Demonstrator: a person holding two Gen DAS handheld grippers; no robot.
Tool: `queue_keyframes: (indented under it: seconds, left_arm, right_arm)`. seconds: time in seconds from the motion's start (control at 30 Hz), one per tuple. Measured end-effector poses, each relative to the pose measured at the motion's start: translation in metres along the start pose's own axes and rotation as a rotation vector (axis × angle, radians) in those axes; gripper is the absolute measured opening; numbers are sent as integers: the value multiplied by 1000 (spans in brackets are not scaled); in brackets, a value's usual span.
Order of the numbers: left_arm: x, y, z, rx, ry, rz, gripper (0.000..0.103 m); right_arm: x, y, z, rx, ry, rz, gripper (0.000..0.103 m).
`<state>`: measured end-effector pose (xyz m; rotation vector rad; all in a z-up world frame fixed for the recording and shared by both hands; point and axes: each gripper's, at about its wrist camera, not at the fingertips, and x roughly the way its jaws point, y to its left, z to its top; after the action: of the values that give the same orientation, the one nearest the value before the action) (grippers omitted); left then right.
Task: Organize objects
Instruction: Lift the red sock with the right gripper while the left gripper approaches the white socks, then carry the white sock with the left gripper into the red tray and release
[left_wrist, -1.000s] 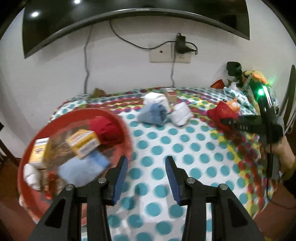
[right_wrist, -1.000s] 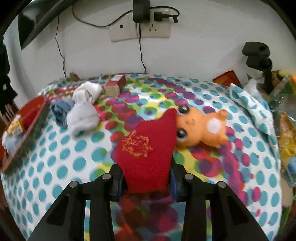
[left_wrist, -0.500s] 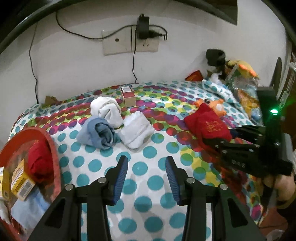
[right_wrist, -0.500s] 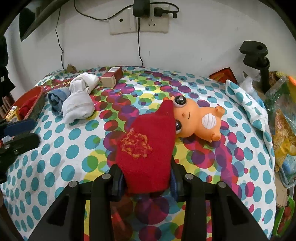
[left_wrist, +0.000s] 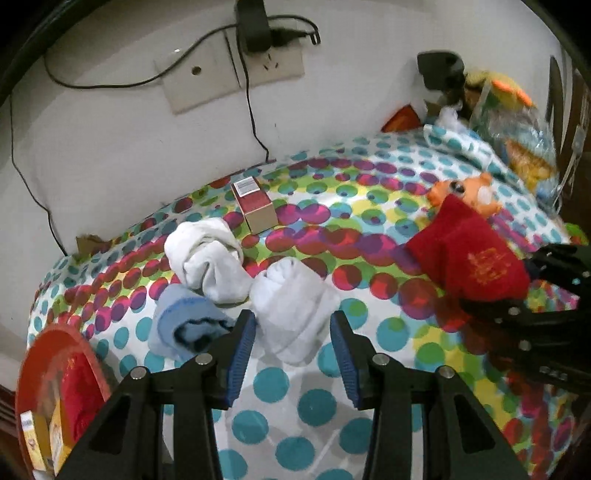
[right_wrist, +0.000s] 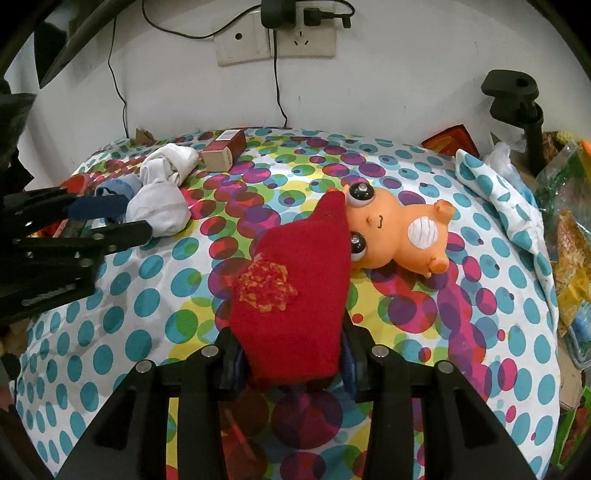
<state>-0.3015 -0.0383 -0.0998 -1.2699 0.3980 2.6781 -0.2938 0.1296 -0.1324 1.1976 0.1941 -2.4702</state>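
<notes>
Leftmost, your red tray (left_wrist: 55, 343) sits at the table's near-left edge, already holding a red roll and small boxes.

Just right of it: blue sock roll (left_wrist: 186, 325), then the knotted white sock (left_wrist: 207, 258) behind, then the folded white sock (left_wrist: 291, 306). Small brown box (left_wrist: 256, 206) further back toward the wall.

Your left gripper (left_wrist: 291, 354) hangs over the dotted cloth (left_wrist: 280, 384) with jaws about half open and nothing between the pads. The folded white sock lies straight ahead of the fingertips, its near end level with them. Its long axis runs roughly along the gripper's own line, tilting slightly away to the left, so the jaws already straddle its width. Judgement: this hand is much the nearer to all three socks.

Further right, your right gripper (right_wrist: 291, 363) is nearly closed on the red sock (right_wrist: 291, 295), pads pressing its near end, though the jaws have just been opening a touch. That sock stretches away from the jaws, its far tip touching the orange toy (right_wrist: 399, 236).

Far right edge: clutter of bags, not task-relevant as far as can be judged.
</notes>
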Motion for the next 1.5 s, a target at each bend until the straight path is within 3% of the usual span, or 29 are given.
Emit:
queue_keyframes:
  seconds: [0.03,0.1,0.2,0.87,0.97,1.2,1.5]
  left_arm:
    - [2,-1,1,13,-3,16,43]
    - [6,-2,3,23,2,19,56]
    - [13,-1,5,14,10,31,57]
    - [37,2,11,-19,27,86,57]
    - [36,2,10,-28,25,87,50]
    - [26,7,2,-81,14,-5,43]
    - [10,-5,-12,-81,16,-49,43]
  right_arm:
    - [0,0,0,-5,1,-4,37]
    - [0,0,0,-8,1,-4,38]
    - [1,0,0,-8,1,-5,38]
    - [2,1,-1,-8,2,-4,39]
    - [2,2,-1,-5,1,-4,40]
    - [2,2,-1,-5,1,-3,40]
    - [2,1,-1,-6,2,-5,41]
